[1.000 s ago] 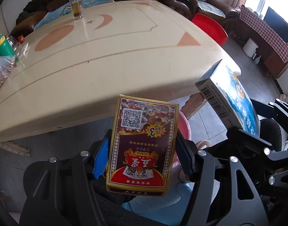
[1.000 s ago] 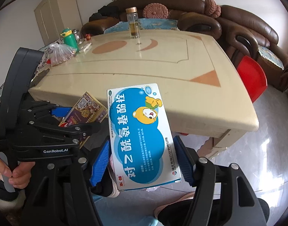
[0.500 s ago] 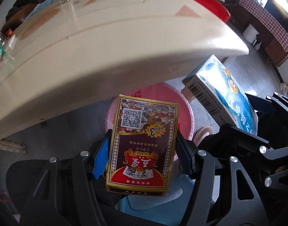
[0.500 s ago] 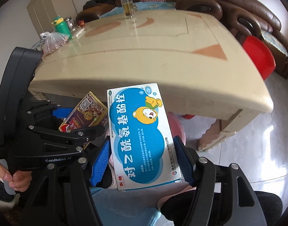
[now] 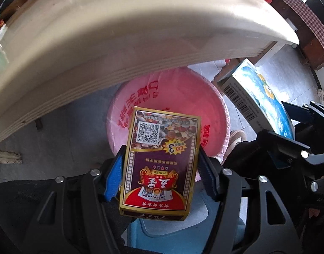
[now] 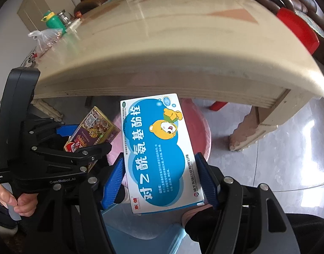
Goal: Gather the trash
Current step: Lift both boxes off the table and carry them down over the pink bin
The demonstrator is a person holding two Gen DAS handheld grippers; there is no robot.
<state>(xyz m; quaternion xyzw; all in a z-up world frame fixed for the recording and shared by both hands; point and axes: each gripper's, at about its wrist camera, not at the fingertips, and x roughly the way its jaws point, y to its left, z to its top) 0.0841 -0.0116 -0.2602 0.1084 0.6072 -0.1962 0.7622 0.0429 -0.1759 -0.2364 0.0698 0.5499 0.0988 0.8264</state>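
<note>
While the pink bin [image 5: 212,103] sits under the near table edge [image 5: 119,48], a playing-card box [image 5: 159,165] is clamped upright in the left gripper [image 5: 162,175] before it. To the right, a blue medicine box [image 6: 159,152] is gripped by the right gripper [image 6: 162,182].

Left claw [image 5: 162,173] clamped; right claw [image 6: 162,177] clamped, side by side.

Both views are bright with daylight, which enters from the upper right of the left wrist view, where the corner is overexposed. The bench [image 5: 98,48] edge is blurred and bends strongly into an arch from the fisheye lens. The floor [image 6: 289,148] shines with white glare. The picture corners fall dark. The printed boxes near the lens stay sharp.
</note>
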